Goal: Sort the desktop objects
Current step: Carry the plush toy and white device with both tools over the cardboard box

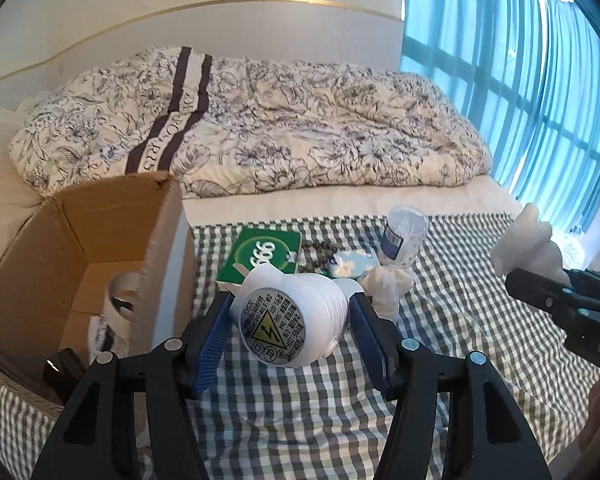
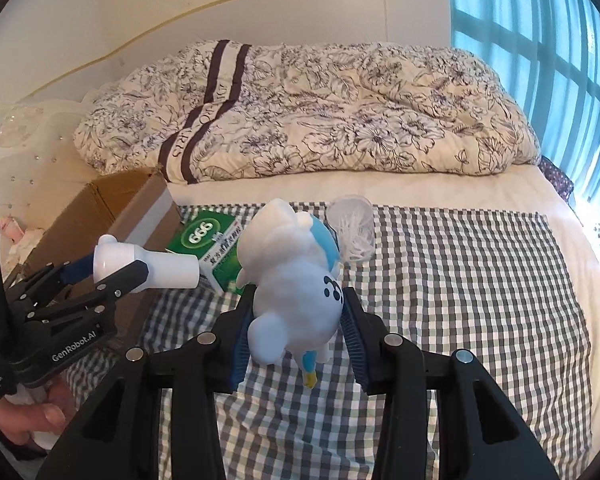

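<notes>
My left gripper (image 1: pixel 292 304) is shut on a white plug-in device (image 1: pixel 288 320) whose round warning label faces the camera; it hangs just right of an open cardboard box (image 1: pixel 80 220). In the right wrist view the same device (image 2: pixel 160 268) sticks out of the left gripper (image 2: pixel 112 268), beside the box (image 2: pixel 112 204). My right gripper (image 2: pixel 300 296) is shut on a white and blue toy figure (image 2: pixel 288 248) above the checked cloth (image 2: pixel 460 280). The left wrist view shows that toy (image 1: pixel 528 240) at the far right, in the right gripper (image 1: pixel 540 280).
On the checked cloth (image 1: pixel 460 340) lie a green box marked 999 (image 1: pixel 268 252), dark beads (image 1: pixel 320 254), a blue-white flat item (image 1: pixel 352 262), a clear jar of swabs (image 1: pixel 404 236) and a white pouch (image 1: pixel 388 284). A floral quilt (image 1: pixel 260 128) is behind. A hand (image 2: pixel 28 420) holds the left gripper.
</notes>
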The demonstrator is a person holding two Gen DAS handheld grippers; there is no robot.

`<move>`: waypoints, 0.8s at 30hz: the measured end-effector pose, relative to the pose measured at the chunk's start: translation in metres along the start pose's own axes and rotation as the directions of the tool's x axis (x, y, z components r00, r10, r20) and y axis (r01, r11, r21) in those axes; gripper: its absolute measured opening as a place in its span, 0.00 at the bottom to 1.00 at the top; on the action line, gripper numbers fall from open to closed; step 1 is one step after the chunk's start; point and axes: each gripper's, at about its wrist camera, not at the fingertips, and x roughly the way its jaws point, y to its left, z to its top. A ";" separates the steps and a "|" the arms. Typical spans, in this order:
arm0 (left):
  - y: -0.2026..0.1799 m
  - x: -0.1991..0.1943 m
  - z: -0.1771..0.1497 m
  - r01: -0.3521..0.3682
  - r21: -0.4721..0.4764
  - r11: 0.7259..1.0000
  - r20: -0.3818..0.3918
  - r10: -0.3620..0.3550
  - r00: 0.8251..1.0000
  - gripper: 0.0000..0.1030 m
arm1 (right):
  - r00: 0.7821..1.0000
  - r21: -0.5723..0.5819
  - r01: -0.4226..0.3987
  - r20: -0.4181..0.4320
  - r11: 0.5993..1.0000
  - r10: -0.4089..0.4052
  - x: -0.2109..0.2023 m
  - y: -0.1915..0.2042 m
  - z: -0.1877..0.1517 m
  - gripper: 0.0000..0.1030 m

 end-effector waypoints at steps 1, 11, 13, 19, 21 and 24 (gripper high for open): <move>0.002 -0.004 0.002 0.002 -0.002 1.000 0.006 -0.002 1.000 0.59 | 1.000 -0.001 -0.001 0.005 1.000 0.001 -0.002 0.002 0.001 0.39; 0.036 -0.042 0.020 -0.031 -0.033 0.999 0.070 0.033 0.997 0.59 | 0.998 -0.022 -0.040 0.048 0.999 0.041 -0.016 0.031 0.015 0.39; 0.046 -0.047 0.024 -0.052 -0.041 0.998 0.072 0.055 0.996 0.59 | 0.997 -0.030 -0.052 0.059 0.998 0.054 -0.018 0.040 0.019 0.39; 0.079 -0.061 0.033 -0.094 -0.074 0.993 0.097 0.101 0.990 0.59 | 0.993 -0.051 -0.089 0.077 0.995 0.093 -0.017 0.067 0.031 0.39; 0.089 -0.065 0.035 -0.108 -0.082 0.991 0.100 0.116 0.988 0.59 | 0.991 -0.063 -0.101 0.079 0.993 0.106 -0.017 0.076 0.033 0.39; 0.105 -0.069 0.038 -0.122 -0.100 0.987 0.104 0.132 0.986 0.59 | 0.988 -0.081 -0.119 0.085 0.990 0.126 -0.016 0.092 0.038 0.39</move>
